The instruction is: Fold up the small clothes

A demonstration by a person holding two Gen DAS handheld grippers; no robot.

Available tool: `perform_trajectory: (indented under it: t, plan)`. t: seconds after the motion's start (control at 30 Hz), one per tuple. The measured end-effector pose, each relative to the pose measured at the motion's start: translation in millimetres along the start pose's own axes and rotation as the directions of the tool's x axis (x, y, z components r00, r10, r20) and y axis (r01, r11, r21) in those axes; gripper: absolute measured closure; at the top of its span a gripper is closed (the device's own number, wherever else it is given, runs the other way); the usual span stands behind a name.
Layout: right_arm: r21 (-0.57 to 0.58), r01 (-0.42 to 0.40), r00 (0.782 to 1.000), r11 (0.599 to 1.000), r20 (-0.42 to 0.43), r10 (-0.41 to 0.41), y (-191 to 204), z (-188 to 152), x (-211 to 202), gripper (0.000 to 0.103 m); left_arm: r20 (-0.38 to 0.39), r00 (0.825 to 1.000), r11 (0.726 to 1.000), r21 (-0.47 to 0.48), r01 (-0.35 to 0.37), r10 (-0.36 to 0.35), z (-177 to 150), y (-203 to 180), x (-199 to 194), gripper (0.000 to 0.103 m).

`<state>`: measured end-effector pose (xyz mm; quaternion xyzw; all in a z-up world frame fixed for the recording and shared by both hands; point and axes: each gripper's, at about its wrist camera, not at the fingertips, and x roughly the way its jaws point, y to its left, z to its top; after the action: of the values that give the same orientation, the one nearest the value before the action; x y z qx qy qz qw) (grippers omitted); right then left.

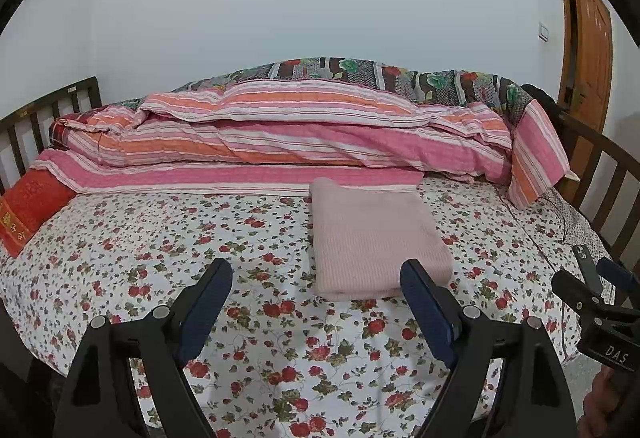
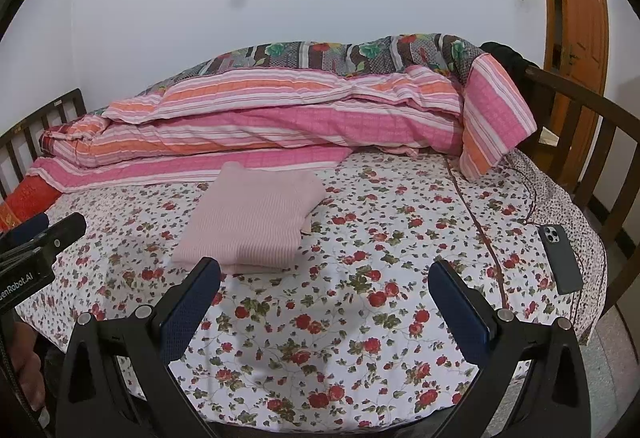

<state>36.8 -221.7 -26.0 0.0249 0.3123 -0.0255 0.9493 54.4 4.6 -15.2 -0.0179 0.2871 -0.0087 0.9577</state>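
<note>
A pale pink knitted garment [image 1: 372, 238] lies folded into a neat rectangle on the flowered bed sheet [image 1: 192, 238]. It also shows in the right wrist view [image 2: 252, 218]. My left gripper [image 1: 316, 278] is open and empty, held above the sheet just in front of the garment, its right finger overlapping the garment's near corner in view. My right gripper [image 2: 324, 278] is open and empty, to the right of the garment and nearer than it. The right gripper also shows at the right edge of the left wrist view [image 1: 592, 298].
A rolled striped pink and orange quilt [image 1: 280, 134] lies along the back of the bed. A red pillow [image 1: 28, 210] sits at the left. A dark phone [image 2: 560, 258] with a cable lies near the right bed edge. Wooden bed rails [image 2: 580, 126] stand at both sides.
</note>
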Motion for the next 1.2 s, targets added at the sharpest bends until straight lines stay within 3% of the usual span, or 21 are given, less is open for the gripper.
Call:
perform_trajectory:
  t: [1.2]
  plan:
    - [0.007,-0.005,1.000,1.000,0.004,0.005,-0.7,-0.3,-5.1,0.001,0.002,1.000,1.000,0.004,0.002,-0.002,1.0,-3.0,-2.1,0.018]
